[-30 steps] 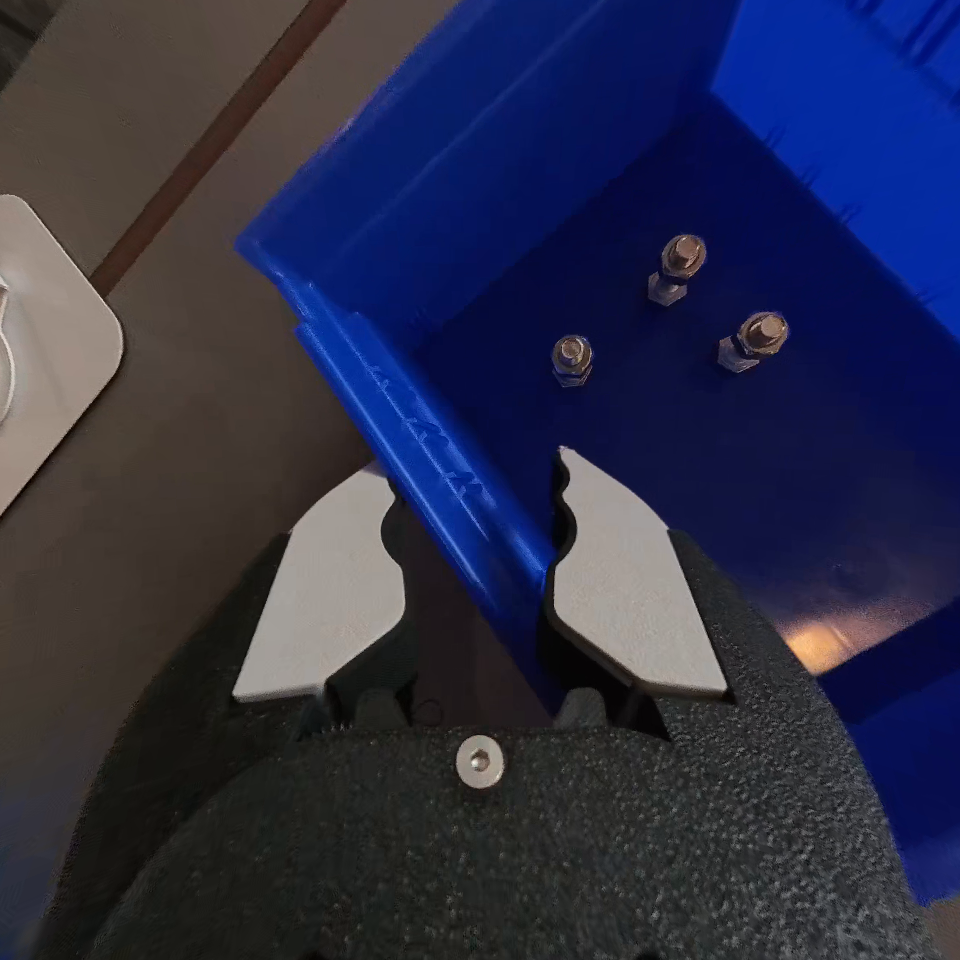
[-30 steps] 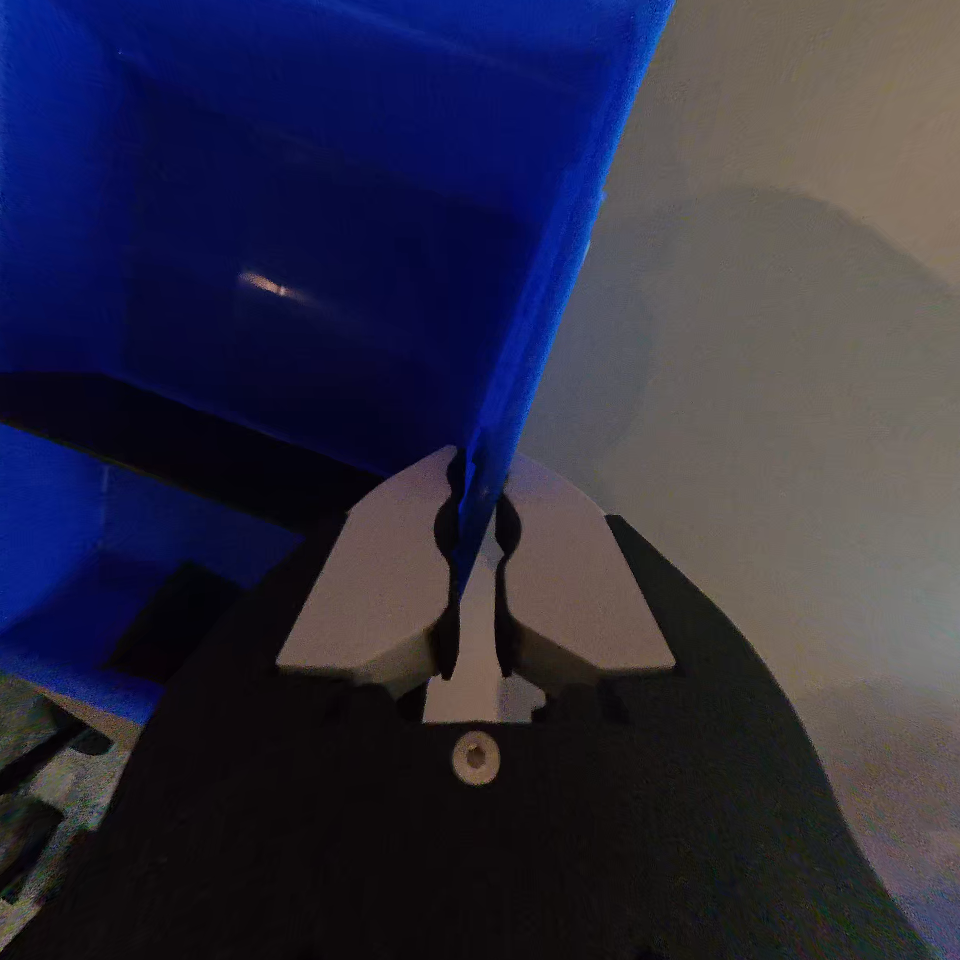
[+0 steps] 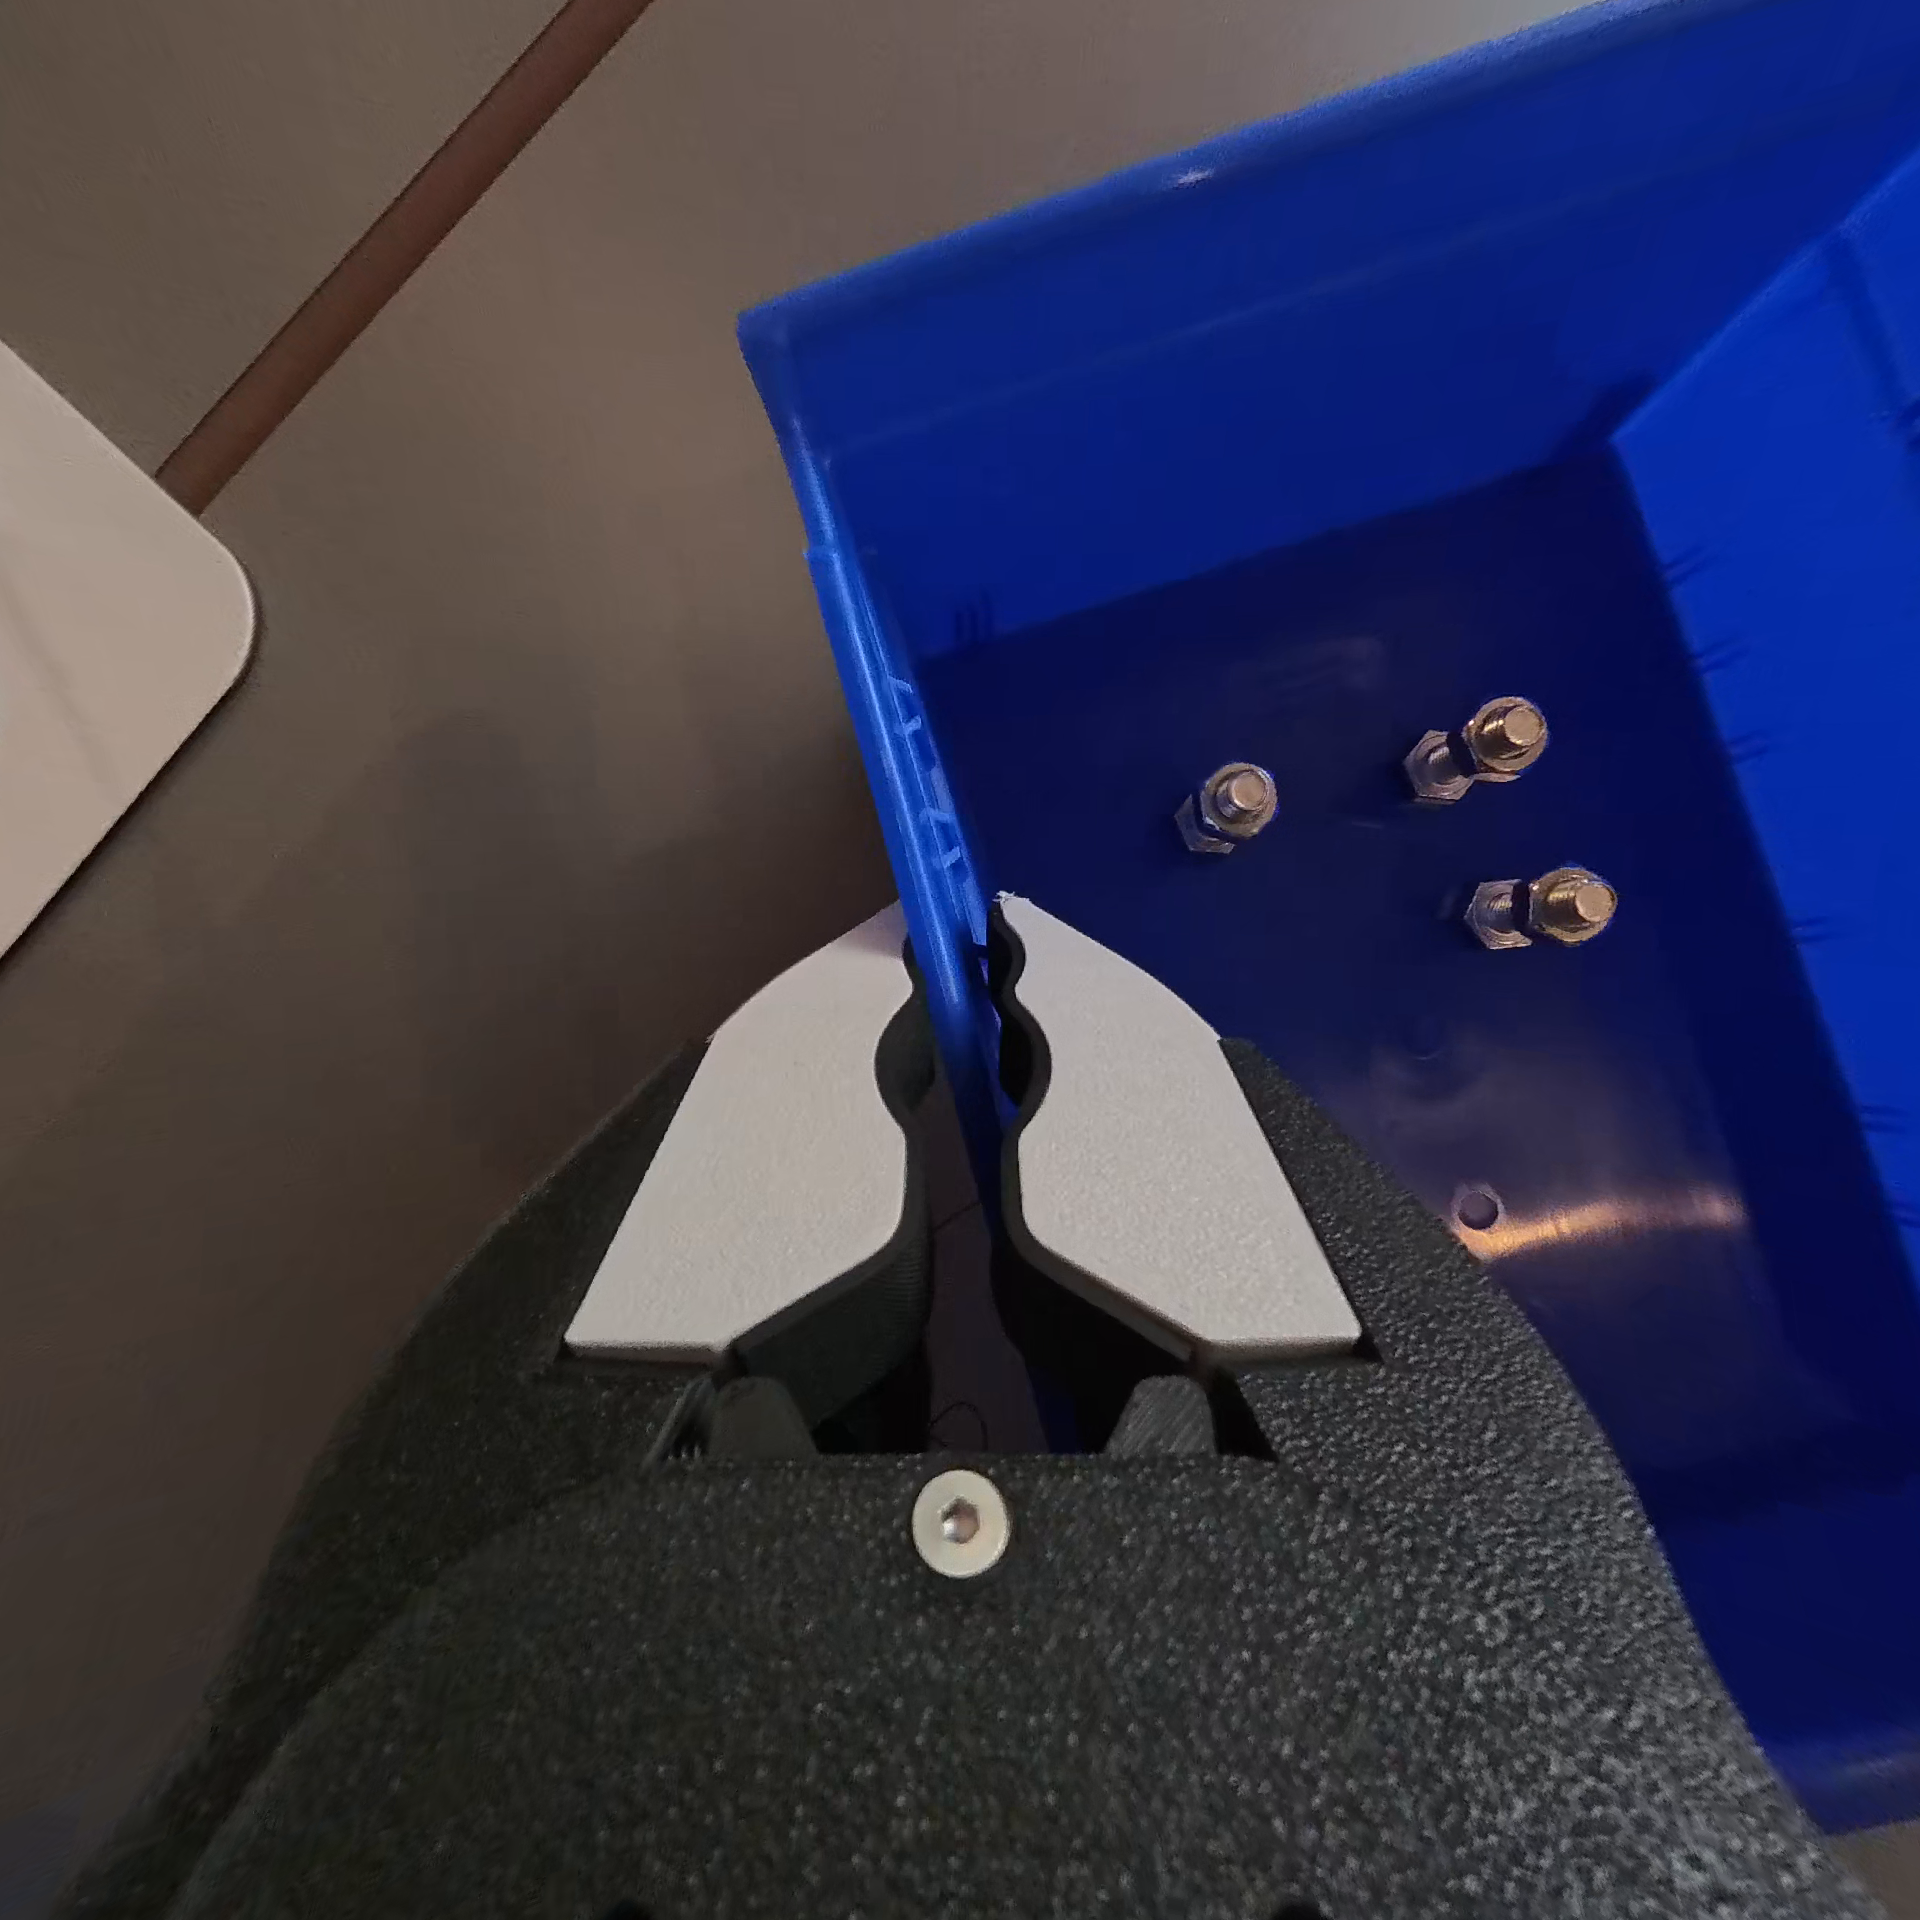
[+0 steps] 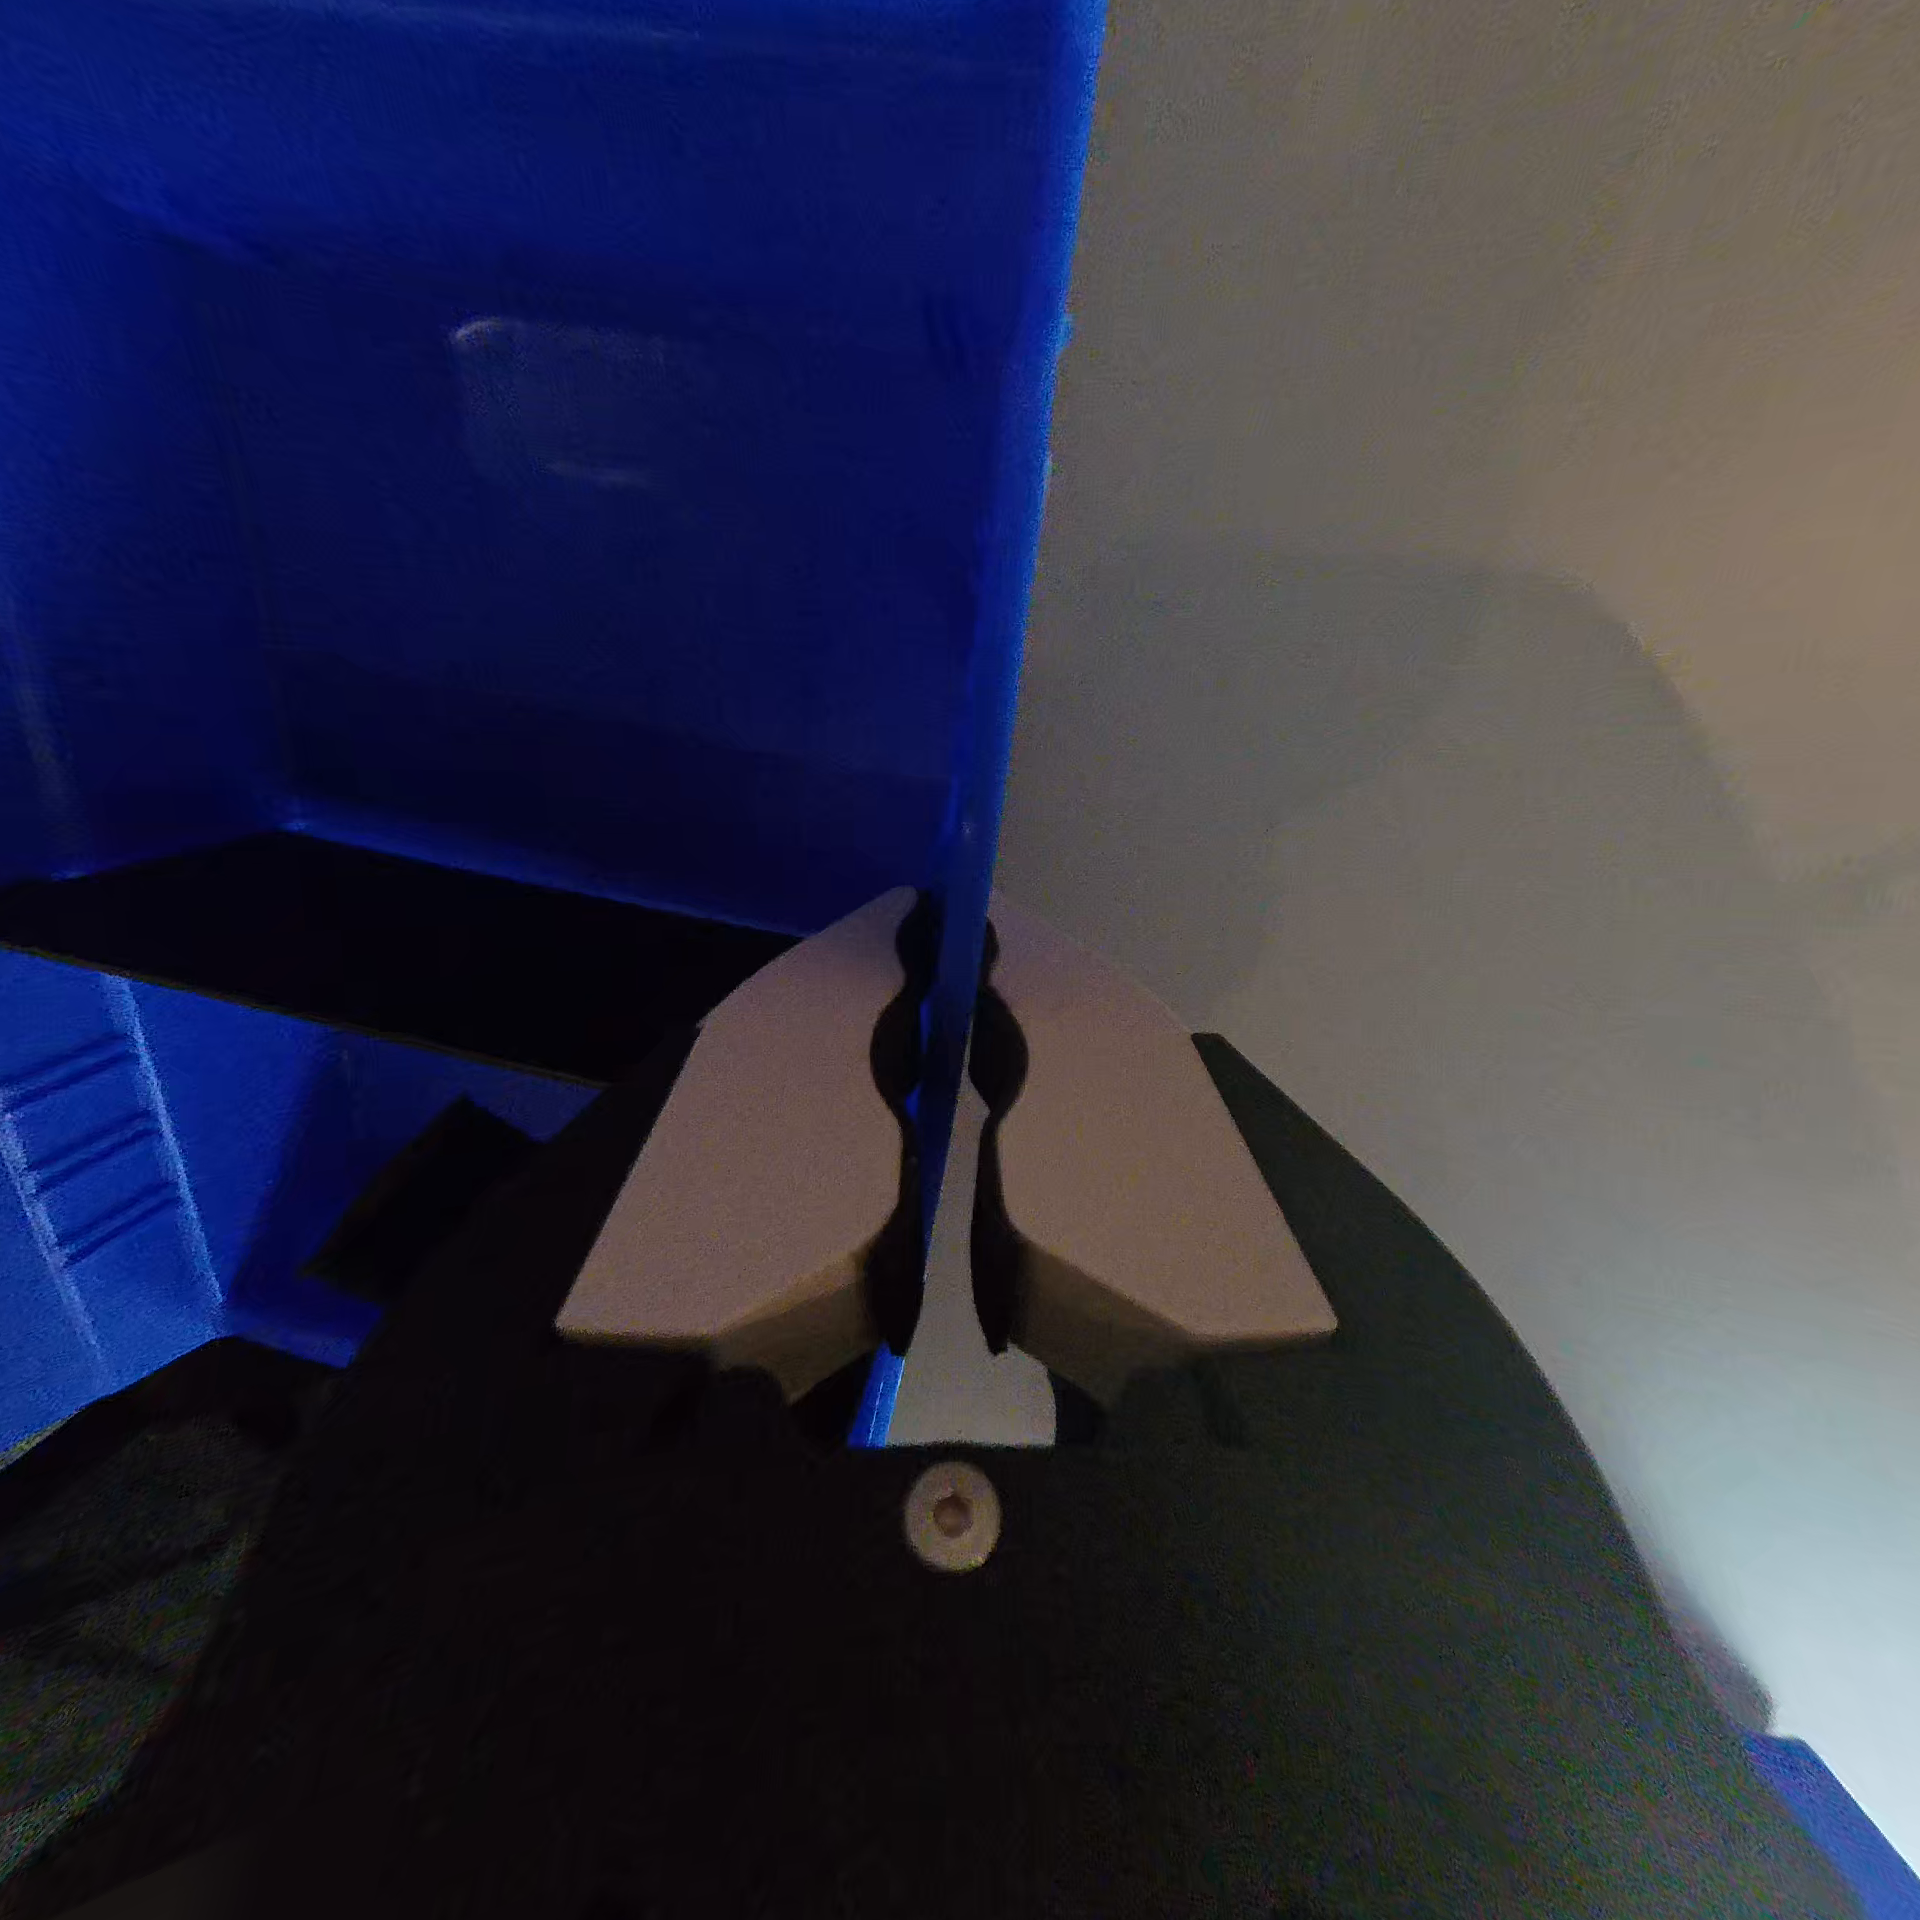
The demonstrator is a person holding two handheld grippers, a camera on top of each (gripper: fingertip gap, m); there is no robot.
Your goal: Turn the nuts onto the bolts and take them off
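Bolts with nuts, three of them, stand on the floor of a blue bin (image 3: 1195,436), grouped toward its left wall. All are bright steel, each a short threaded shaft with a hex nut near the tip and a second hex piece at the base. Left bolt (image 3: 1226,808) is nearest the wall; far right bolt (image 3: 1481,750) and near right bolt (image 3: 1548,907) sit just beside each other, apart from the first. Long axes run up from the bin floor, tips toward the camera; in the left wrist view the shafts lean rightward.

Left hand-held gripper (image 3: 961,935) is pressed together, pinching the bin's left wall at its rim, one grey finger outside, one inside. Right hand-held gripper (image 4: 951,914) pinches a thin blue bin wall (image 4: 997,675) the same way; that view is dark and blurred, bolts not visible there.

Bin sits on a grey-brown counter (image 3: 468,727). A white rounded-corner object (image 3: 94,707) lies at the far left, well apart from the bin.
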